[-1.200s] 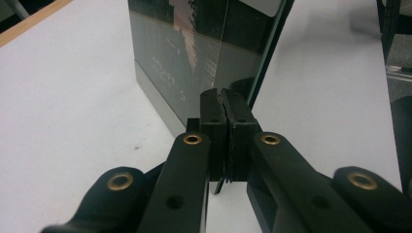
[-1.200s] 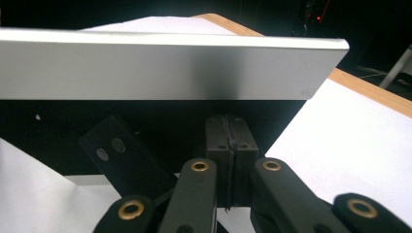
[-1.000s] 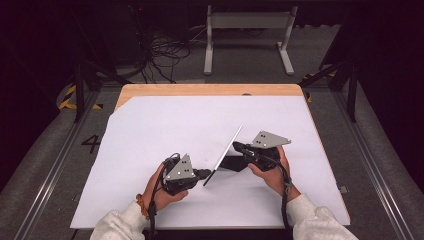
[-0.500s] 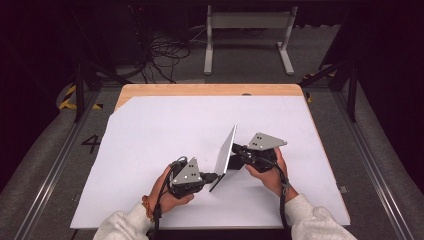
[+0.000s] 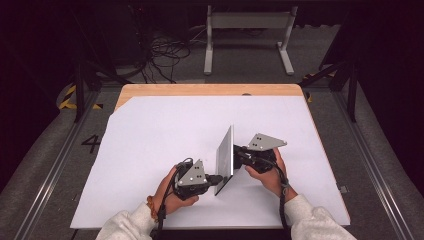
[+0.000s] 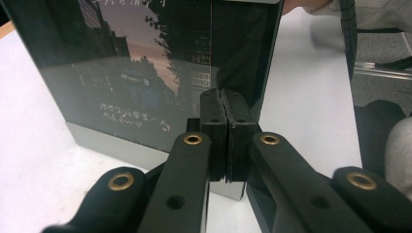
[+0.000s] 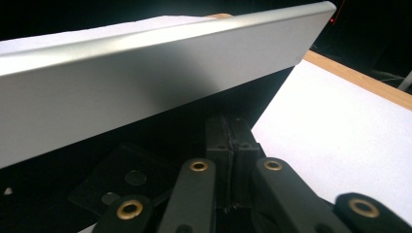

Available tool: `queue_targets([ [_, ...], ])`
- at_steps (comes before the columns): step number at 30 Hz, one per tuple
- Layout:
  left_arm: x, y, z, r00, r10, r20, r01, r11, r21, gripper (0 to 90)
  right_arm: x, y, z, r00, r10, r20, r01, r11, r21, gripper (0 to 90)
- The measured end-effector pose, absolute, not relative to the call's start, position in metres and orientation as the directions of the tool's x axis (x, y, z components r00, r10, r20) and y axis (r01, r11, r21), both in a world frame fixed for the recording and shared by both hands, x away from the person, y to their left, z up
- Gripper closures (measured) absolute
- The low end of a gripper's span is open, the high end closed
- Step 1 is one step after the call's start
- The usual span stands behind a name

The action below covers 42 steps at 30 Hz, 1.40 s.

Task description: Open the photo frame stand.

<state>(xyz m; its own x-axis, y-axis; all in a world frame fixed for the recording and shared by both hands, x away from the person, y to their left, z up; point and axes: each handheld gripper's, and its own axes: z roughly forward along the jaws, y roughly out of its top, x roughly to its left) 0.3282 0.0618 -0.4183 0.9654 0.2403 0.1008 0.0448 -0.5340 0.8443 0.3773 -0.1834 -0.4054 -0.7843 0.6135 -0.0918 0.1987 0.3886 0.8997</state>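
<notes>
A thin flat panel [image 5: 225, 157] with a silver back and a dark glossy face stands nearly on edge on the white table sheet [image 5: 160, 130], between both grippers. My left gripper [image 5: 216, 179] meets its near lower corner. In the left gripper view the gripper [image 6: 226, 97] is shut, pads together, tips against the panel's dark face [image 6: 136, 73], which shows a dim city picture and pale writing. My right gripper [image 5: 237, 152] touches the silver back from the right. In the right gripper view the gripper [image 7: 227, 121] is shut, lying under the tilted silver back [image 7: 145, 73].
The white sheet covers a wooden tabletop whose bare far edge [image 5: 210, 90] shows. Beyond it are a metal stand [image 5: 247, 35] and loose cables [image 5: 165, 55] on the floor. Metal rails [image 5: 367, 160] run along the table's sides.
The panel has swung up from a low slant to nearly upright. My left gripper moved right toward its near corner; the right gripper stayed against its back.
</notes>
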Motion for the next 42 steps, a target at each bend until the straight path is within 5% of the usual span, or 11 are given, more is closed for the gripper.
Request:
queue_targets([
  [36, 0.332, 0.051, -0.423, 0.961, 0.257, 0.108, 0.049, -0.535, 0.843, 85.7, 0.380, -0.185, -0.407, -0.799, 0.598, -0.058, 0.210, 0.369, 0.905, 86.4],
  [42, 0.330, 0.051, -0.424, 0.958, 0.256, 0.127, 0.036, -0.550, 0.834, 84.2, 0.380, -0.187, -0.406, -0.777, 0.625, -0.078, 0.213, 0.377, 0.901, 75.2],
])
